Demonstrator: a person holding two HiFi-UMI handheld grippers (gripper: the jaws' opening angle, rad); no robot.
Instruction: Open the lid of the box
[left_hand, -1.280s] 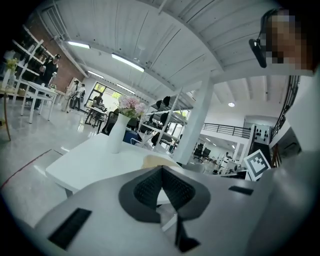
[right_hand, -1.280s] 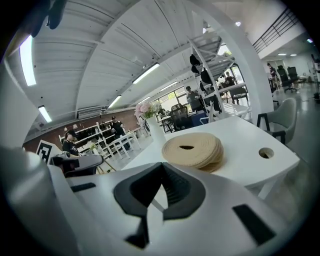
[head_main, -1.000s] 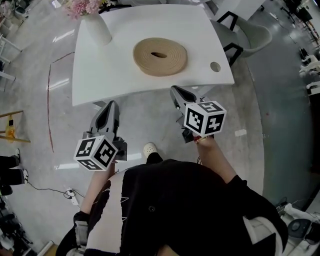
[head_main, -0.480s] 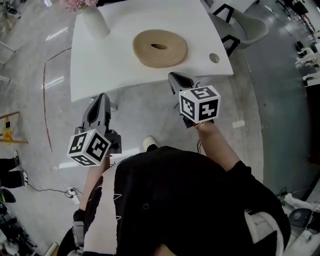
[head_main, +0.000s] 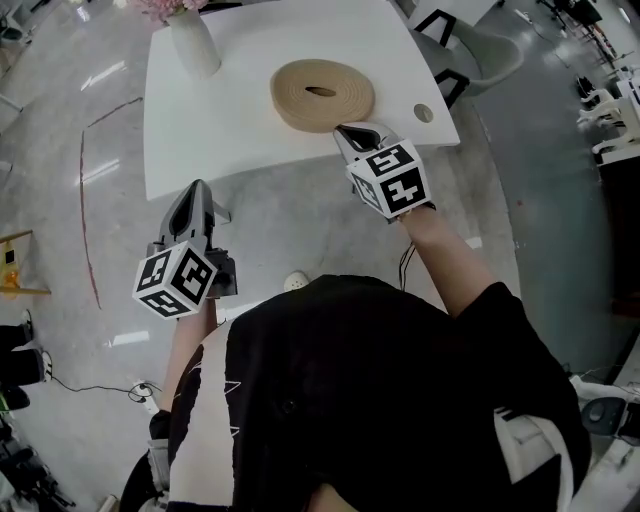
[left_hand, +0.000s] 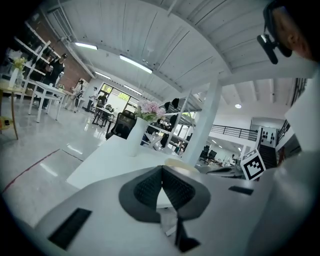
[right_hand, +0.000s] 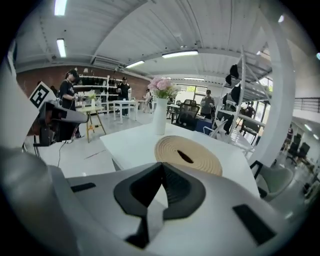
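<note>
Nearest you, your left gripper (head_main: 193, 188) hangs over the grey floor (head_main: 290, 225), just short of the white table's (head_main: 215, 135) near edge and well off to the left of the box. In the left gripper view its two dark pads are pressed together at the tips, clenched on nothing. Your right gripper (head_main: 352, 130) is farther forward. Its tips sit over the table's near edge, close to the near rim of the round tan box (head_main: 322, 95), and the right gripper view shows a strip of bare tabletop between them. That gripper's jaws are also squeezed tight together, with nothing caught in them. The box sits on the right half of the table with its lid (head_main: 320, 90) flat on top and closed. The lid is ridged in concentric rings around a dark slot at the centre. To the right of the box, a small round hole (head_main: 424, 113) is cut in the tabletop near the corner. At the far left corner stands a white vase (head_main: 193, 42) holding pink flowers (head_main: 165, 8). Beyond the table's right side you can see a pale chair (head_main: 495, 60).
</note>
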